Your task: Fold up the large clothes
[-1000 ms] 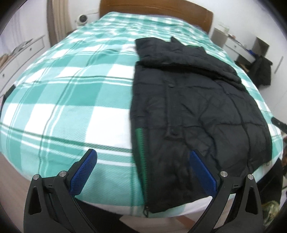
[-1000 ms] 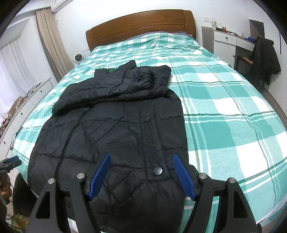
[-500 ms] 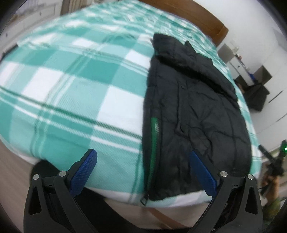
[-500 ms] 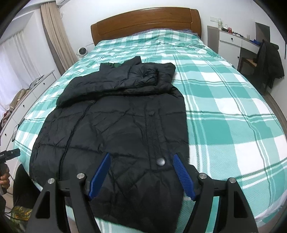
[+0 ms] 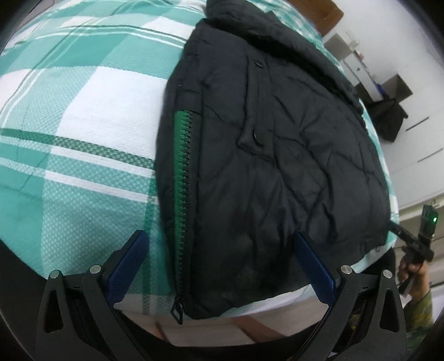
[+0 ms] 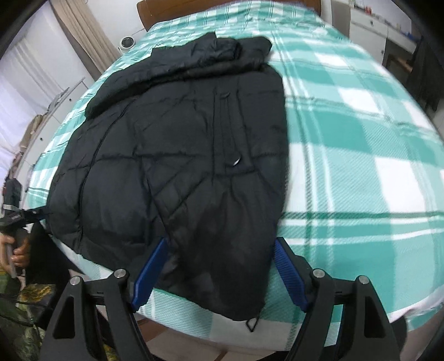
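Observation:
A black quilted jacket (image 5: 277, 144) lies flat on the bed, hem toward me, sleeves folded across the top. Its green zipper strip (image 5: 183, 172) runs down the left edge to a black pull at the hem corner. My left gripper (image 5: 222, 261) is open, its blue pads straddling that hem corner just above the bed edge. In the right wrist view the jacket (image 6: 177, 155) fills the middle. My right gripper (image 6: 219, 269) is open, its pads straddling the hem's other corner.
The bed has a green and white checked cover (image 6: 360, 144) and a wooden headboard (image 6: 144, 11). A white dresser (image 6: 369, 30) stands at the right. The other hand-held gripper (image 5: 416, 241) shows at the edge of the left wrist view.
Both grippers have moved in and down toward the jacket's hem. The left one swung to the zipper corner. Both stay open.

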The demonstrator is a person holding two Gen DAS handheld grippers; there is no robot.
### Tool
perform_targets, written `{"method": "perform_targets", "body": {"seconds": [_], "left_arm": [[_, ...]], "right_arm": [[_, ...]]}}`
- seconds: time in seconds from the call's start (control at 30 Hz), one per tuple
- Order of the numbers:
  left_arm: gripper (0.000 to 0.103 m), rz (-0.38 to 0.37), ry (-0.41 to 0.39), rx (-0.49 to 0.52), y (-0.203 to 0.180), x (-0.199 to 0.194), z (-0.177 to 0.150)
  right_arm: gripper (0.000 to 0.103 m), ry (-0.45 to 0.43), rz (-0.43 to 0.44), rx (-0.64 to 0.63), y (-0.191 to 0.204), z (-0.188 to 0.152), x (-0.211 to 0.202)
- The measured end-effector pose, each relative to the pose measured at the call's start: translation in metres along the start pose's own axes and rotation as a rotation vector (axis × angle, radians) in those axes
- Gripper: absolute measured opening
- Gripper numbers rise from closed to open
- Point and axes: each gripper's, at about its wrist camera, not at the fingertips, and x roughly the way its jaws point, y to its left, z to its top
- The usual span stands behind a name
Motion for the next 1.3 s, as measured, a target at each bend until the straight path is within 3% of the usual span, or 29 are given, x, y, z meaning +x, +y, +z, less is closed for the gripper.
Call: {"method": "perform_targets", "body": {"seconds": [0.13, 0.27, 0.37, 0.43, 0.53, 0.6, 0.67, 0.8, 0.97, 1.17, 1.3], "left_arm": [[0.102, -0.002, 0.008, 0.012, -0.007, 0.003, -0.005], [0.101, -0.018, 0.019, 0.006, -0.007, 0.005, -0.009], [0.084, -0.033, 0.045, 0.009, -0.009, 0.005, -0.011], [0.08, -0.021, 0.046, 0.017, -0.008, 0.004, -0.011], [0.062, -0.006, 0.049, 0.011, -0.004, 0.002, -0.013], [0.042, 0.001, 0.052, 0.0, -0.001, 0.0, -0.013], [0.032, -0.01, 0.056, -0.009, 0.002, -0.004, -0.013], [0.015, -0.04, 0.044, 0.002, -0.001, -0.012, -0.012], [0.012, -0.016, 0.016, 0.037, -0.01, -0.024, -0.012], [0.012, -0.062, -0.004, 0.079, -0.014, -0.055, -0.014], [0.011, -0.037, 0.02, 0.146, -0.021, -0.07, -0.03]], "right_arm": [[0.081, 0.06, -0.08, -0.064, 0.005, -0.005, 0.012], [0.081, 0.042, -0.016, -0.054, 0.009, -0.006, 0.009], [0.081, 0.039, -0.004, -0.024, 0.006, -0.004, 0.009], [0.081, 0.041, 0.014, 0.001, 0.003, -0.003, 0.009], [0.068, 0.039, 0.01, 0.016, 0.0, -0.001, 0.008], [0.043, 0.035, -0.002, 0.025, -0.001, -0.003, 0.003], [0.032, 0.026, 0.005, 0.048, -0.008, -0.004, -0.002], [0.021, 0.01, 0.042, 0.075, -0.015, -0.004, -0.01], [0.017, 0.002, 0.038, 0.037, -0.007, -0.002, -0.023], [0.015, -0.008, 0.074, 0.018, 0.0, -0.001, -0.051], [0.014, 0.017, 0.106, -0.018, 0.007, -0.004, -0.071]]}}
